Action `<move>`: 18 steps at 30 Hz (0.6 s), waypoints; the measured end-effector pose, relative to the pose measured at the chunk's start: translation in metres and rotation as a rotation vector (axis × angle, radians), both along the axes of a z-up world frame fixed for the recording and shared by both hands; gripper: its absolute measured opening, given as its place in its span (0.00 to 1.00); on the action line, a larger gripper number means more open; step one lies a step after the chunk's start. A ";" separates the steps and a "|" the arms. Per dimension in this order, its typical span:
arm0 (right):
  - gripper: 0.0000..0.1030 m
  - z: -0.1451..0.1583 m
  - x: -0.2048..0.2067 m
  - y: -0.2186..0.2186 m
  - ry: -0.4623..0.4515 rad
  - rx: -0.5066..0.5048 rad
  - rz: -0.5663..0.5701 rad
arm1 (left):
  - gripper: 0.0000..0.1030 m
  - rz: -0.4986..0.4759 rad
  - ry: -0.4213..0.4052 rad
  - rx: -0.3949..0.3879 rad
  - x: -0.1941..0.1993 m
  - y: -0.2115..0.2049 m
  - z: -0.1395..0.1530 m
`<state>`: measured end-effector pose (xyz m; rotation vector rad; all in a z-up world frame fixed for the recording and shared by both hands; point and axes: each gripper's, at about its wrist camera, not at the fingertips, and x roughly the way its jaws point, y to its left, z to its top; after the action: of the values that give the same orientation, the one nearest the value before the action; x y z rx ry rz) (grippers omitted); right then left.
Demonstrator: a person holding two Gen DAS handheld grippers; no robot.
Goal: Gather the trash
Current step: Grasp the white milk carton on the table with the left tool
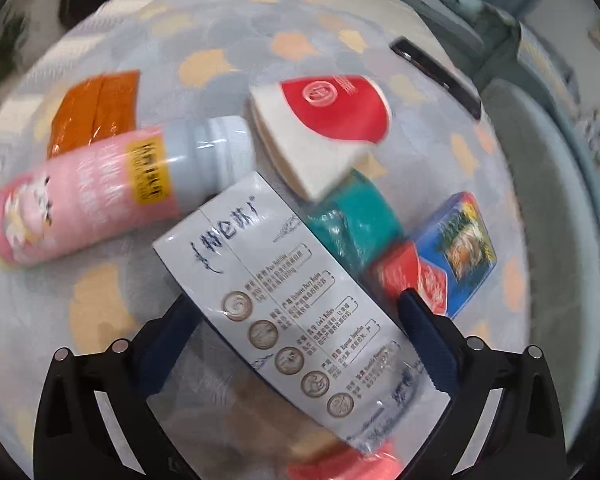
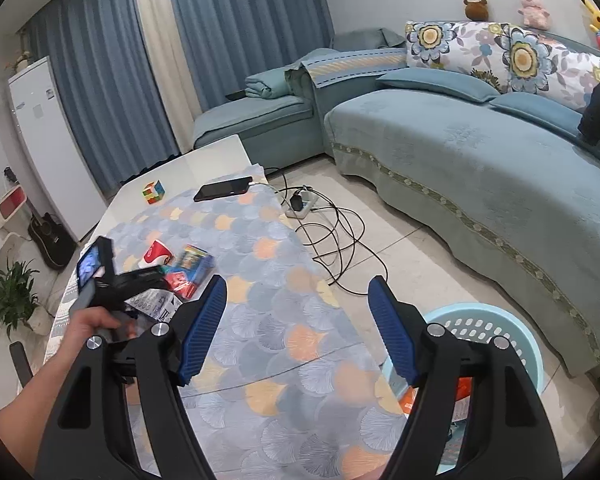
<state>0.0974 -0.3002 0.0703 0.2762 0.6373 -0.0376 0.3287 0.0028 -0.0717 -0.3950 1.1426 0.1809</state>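
Two sets of tongs are seen spread apart. The left tongs [image 1: 300, 312] straddle a grey-white printed milk carton [image 1: 296, 300], unclamped, on the fan-patterned cloth counter [image 1: 100, 300]. Beside the carton lie a pink plastic bottle [image 1: 100, 188] and a red-and-white paper cup [image 1: 324, 128]. The right tongs [image 2: 298, 326], empty, are held beyond the carton, above a pale blue plastic basket [image 2: 496, 326].

A home living room: teal sofa [image 2: 480, 152] (plush toys [image 2: 476, 6] on top), long curtains [image 2: 112, 60], guitar [image 2: 50, 236].
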 end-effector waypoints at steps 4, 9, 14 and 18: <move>0.67 -0.002 0.001 -0.006 0.011 0.012 0.003 | 0.68 -0.072 -0.072 0.015 -0.016 -0.006 0.012; 0.67 -0.008 0.008 -0.005 0.046 0.046 0.027 | 0.55 -0.195 -0.109 -0.017 -0.049 0.006 0.023; 0.67 -0.014 0.022 0.024 0.085 0.001 0.071 | 0.54 -0.294 -0.120 0.017 -0.092 0.039 0.021; 0.67 -0.025 0.048 0.073 0.133 -0.086 0.140 | 0.54 -0.312 -0.111 0.019 -0.126 0.070 0.011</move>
<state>0.1458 -0.2272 0.0450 0.1464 0.7841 0.0510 0.2031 0.0731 -0.0610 -0.2033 1.0770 -0.1029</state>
